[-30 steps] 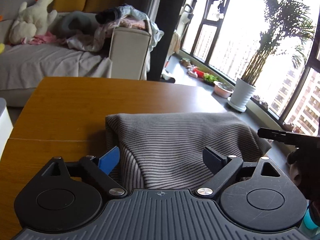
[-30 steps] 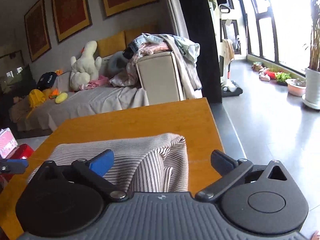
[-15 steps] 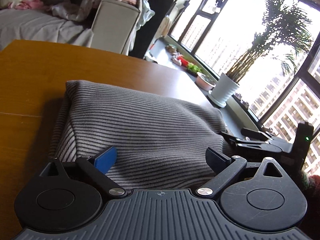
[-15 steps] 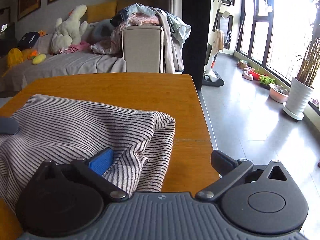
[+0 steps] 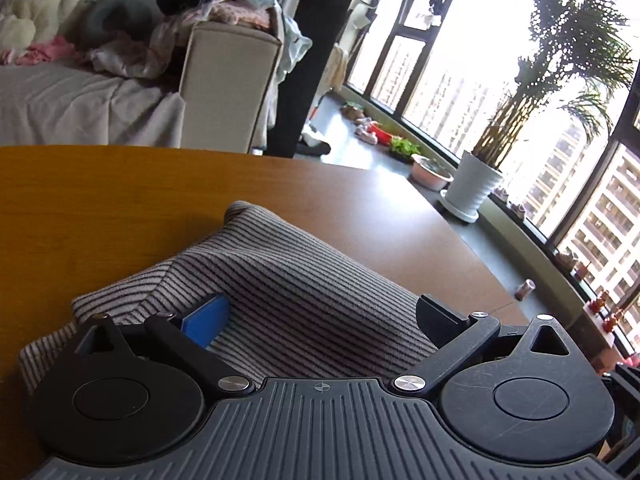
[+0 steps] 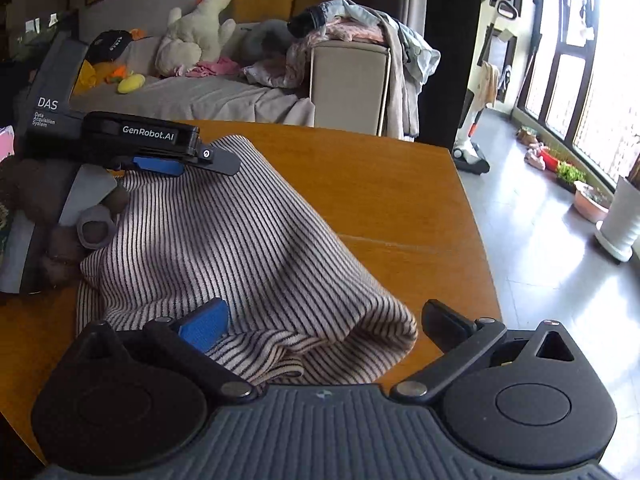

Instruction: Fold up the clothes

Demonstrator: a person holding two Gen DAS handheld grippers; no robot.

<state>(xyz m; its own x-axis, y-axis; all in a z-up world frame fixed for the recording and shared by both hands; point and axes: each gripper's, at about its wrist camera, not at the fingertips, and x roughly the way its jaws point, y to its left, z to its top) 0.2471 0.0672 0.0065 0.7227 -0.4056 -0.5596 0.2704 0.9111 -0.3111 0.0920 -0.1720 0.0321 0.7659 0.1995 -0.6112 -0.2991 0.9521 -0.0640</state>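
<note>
A grey, dark-striped knitted garment [image 5: 304, 284] lies folded and bunched on the wooden table [image 5: 100, 204]. My left gripper [image 5: 320, 314] hovers low over its near part. Its jaws are opening wide; cloth lies between the blue fingertip [image 5: 208, 316] and the black one, and neither pad presses it. In the right wrist view the left gripper [image 6: 192, 164], held by a hand [image 6: 60, 216], sits at the garment's [image 6: 224, 240] far left corner. My right gripper [image 6: 324, 322] stands open around the garment's rounded near fold, with no pinch.
The table's right edge [image 6: 472, 216] drops to a grey floor. A sofa [image 6: 224, 96] with a plush toy [image 6: 200, 28] and heaped clothes [image 6: 360, 32] stands behind the table. A potted palm [image 5: 472, 188] and small pots line the window.
The left gripper has slid across the garment towards its far corner and spread a little wider. The right gripper rolled and swung left, and the left gripper and its hand now show in its view.
</note>
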